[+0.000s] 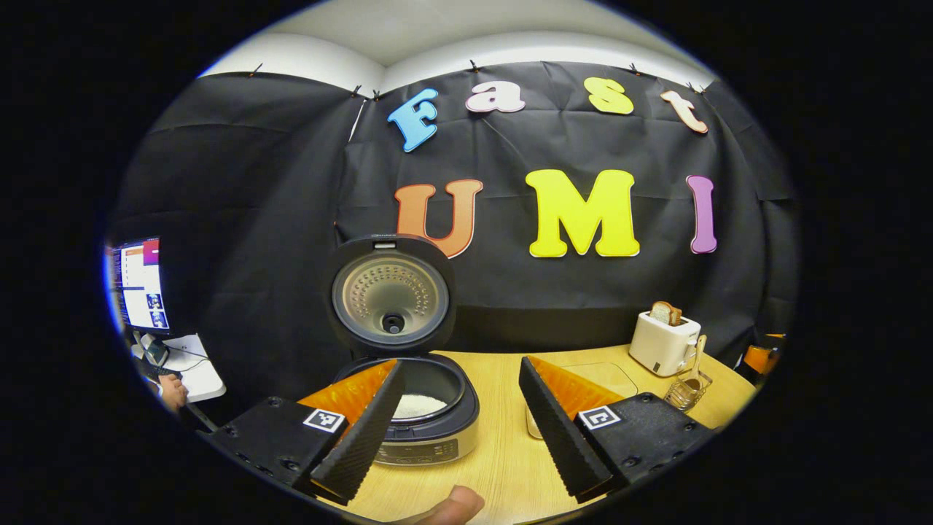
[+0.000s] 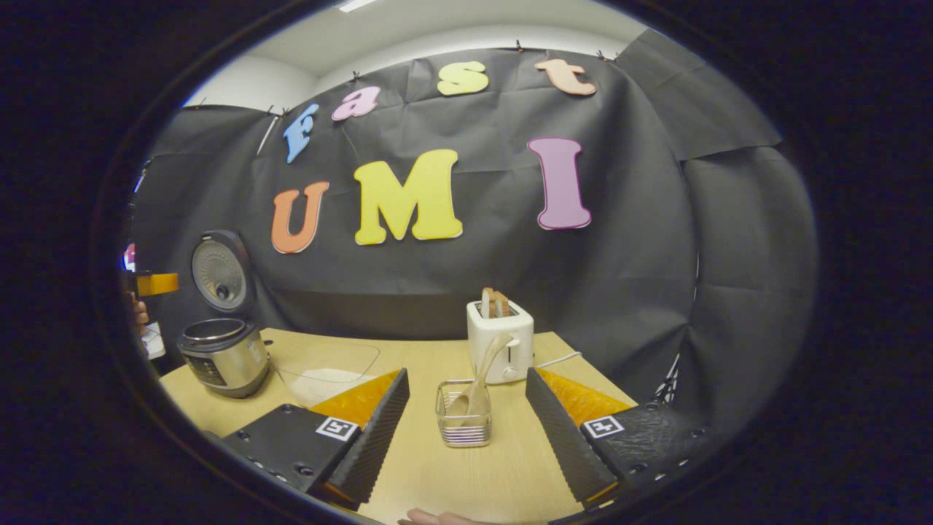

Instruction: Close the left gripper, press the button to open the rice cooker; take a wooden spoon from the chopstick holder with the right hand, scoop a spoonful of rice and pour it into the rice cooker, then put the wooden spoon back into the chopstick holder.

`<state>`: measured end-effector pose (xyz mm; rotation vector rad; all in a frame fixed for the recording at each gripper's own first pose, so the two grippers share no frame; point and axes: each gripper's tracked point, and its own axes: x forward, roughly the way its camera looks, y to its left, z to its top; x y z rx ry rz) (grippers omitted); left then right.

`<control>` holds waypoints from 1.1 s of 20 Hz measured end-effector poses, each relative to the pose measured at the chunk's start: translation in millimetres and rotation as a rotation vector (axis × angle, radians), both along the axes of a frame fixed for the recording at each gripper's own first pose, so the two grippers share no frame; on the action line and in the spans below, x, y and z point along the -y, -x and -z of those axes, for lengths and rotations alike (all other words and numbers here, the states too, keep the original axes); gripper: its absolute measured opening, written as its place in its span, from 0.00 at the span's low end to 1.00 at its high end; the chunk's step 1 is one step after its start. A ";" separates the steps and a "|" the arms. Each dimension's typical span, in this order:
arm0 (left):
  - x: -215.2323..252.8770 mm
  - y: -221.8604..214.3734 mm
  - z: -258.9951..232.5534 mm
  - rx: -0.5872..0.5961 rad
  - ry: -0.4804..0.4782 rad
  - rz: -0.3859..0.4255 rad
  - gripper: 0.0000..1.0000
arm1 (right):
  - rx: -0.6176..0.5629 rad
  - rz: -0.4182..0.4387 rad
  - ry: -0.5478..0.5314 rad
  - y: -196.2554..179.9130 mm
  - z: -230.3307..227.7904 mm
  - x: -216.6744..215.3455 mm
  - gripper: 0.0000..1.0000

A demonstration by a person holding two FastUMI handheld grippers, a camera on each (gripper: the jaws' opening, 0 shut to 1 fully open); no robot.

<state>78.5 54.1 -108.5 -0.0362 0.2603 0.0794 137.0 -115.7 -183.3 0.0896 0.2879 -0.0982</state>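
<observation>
My right fingers (image 2: 466, 445) spread empty, wooden spoon (image 2: 477, 383) at twelve o'clock in its chopstick holder (image 2: 463, 426). Left fingers (image 1: 459, 430) open too; rice cooker (image 1: 419, 419) lid up, rice inside, looks nearly done.

recording booth: black cloth wall (image 2: 641, 240) (monitor (image 1: 140, 284) beside).

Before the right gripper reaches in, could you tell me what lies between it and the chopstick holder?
In the right gripper view, only bare table lies between the open right gripper and the chopstick holder holding the wooden spoon.
</observation>
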 end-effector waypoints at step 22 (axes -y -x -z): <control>44.8 -14.9 82.8 -0.081 -0.083 0.117 1.00 | -0.363 -0.036 -0.200 -185.5 138.0 20.8 0.77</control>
